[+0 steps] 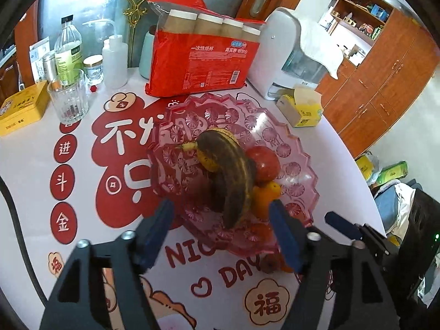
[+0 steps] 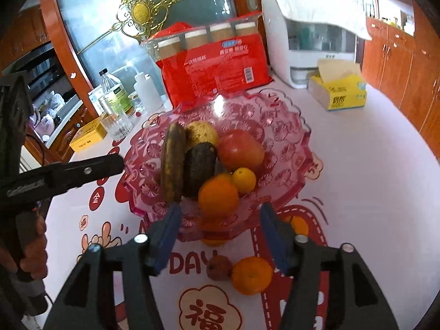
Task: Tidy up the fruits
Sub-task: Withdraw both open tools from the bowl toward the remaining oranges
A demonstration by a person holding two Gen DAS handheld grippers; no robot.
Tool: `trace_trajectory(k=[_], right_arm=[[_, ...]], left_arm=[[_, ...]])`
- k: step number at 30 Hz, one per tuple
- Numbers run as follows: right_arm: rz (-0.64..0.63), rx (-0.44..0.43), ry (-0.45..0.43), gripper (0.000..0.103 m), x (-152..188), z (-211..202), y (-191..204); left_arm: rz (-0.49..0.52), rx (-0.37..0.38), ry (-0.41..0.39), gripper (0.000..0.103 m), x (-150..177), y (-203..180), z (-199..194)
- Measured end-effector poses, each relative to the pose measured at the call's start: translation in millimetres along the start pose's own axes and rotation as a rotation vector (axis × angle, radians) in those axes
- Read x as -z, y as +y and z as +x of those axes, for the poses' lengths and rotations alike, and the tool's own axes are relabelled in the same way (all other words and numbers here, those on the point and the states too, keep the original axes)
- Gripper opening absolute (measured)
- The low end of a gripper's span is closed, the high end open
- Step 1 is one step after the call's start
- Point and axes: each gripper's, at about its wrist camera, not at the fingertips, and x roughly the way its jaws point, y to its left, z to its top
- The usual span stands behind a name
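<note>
We are holding the right gripper [image 2: 220, 236] with its jaws standing apart and nothing between them. Just below its fingertips, an orange [image 2: 251, 275] and a small shrivelled brownish fruit [image 2: 219, 267] are lying side by side on the table [image 2: 371, 192]; another orange [image 2: 298, 225] is peeking out just behind the gripper's right finger. These are still waiting to be moved.

Just beyond the fingertips, the pink glass fruit dish [image 2: 288, 126] is already carrying most of the fruit: a large orange [image 2: 218, 196] nearest us, a smaller yellow-orange citrus [image 2: 244, 180] behind it, two dark overripe bananas [image 2: 173, 162], a red apple [image 2: 240, 150] and a rough yellowish fruit [image 2: 200, 133] farthest in.

We are holding the left gripper [image 1: 222, 231] wide over the dish's near rim, empty too, with a banana [image 1: 233, 176] lying just ahead of it.

We are judging the job mostly done, with at least three pieces left on the table. Farther back, a red pack of paper cups [image 2: 217, 66] and a tissue box [image 2: 338, 93] are standing.
</note>
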Motion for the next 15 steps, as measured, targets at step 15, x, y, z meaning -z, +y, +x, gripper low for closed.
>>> trace_trajectory(k=[15], right_arm=[[0.039,0.053,0.085,0.062,59,-36,-7]], left_arm=[[-0.026,-0.060,0.190,0.079,87,6,-10]])
